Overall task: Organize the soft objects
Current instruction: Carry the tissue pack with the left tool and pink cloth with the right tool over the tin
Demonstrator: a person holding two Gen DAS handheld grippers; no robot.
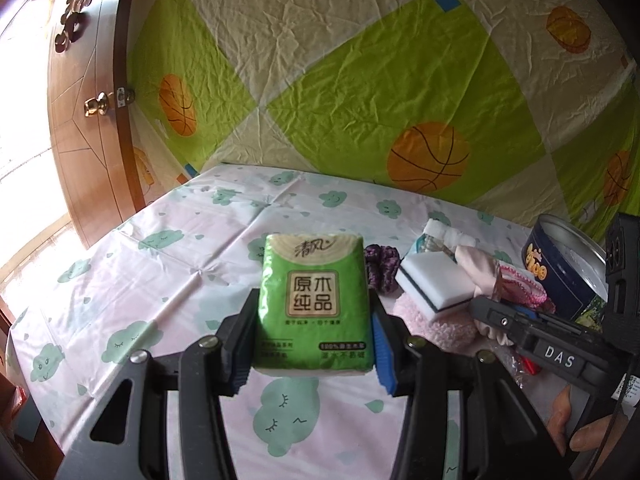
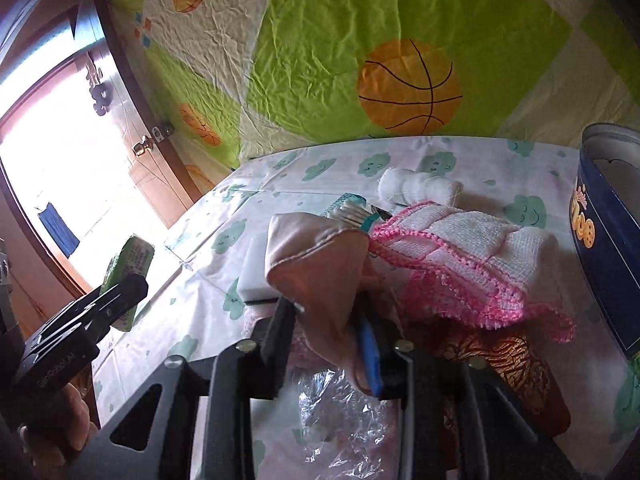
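My left gripper [image 1: 314, 312] is shut on a green tissue pack [image 1: 314, 300] and holds it above the table; the pack also shows in the right wrist view [image 2: 130, 272]. My right gripper [image 2: 326, 320] is shut on a beige-pink cloth [image 2: 316, 268], lifted over the pile. The pile holds a pink-edged white knitted cloth [image 2: 464, 256], a white sponge [image 1: 434, 282], a purple scrunchie [image 1: 382, 266], a fluffy pink item [image 1: 436, 326] and a rolled white cloth [image 2: 416, 188].
A blue round tin [image 2: 604, 240] stands open at the right, also in the left wrist view [image 1: 564, 272]. Clear plastic wrap [image 2: 344, 412] and a brown striped item [image 2: 504, 364] lie near me. The cloud-print tablecloth [image 1: 160, 280] covers the table. A wooden door [image 1: 88, 120] stands left.
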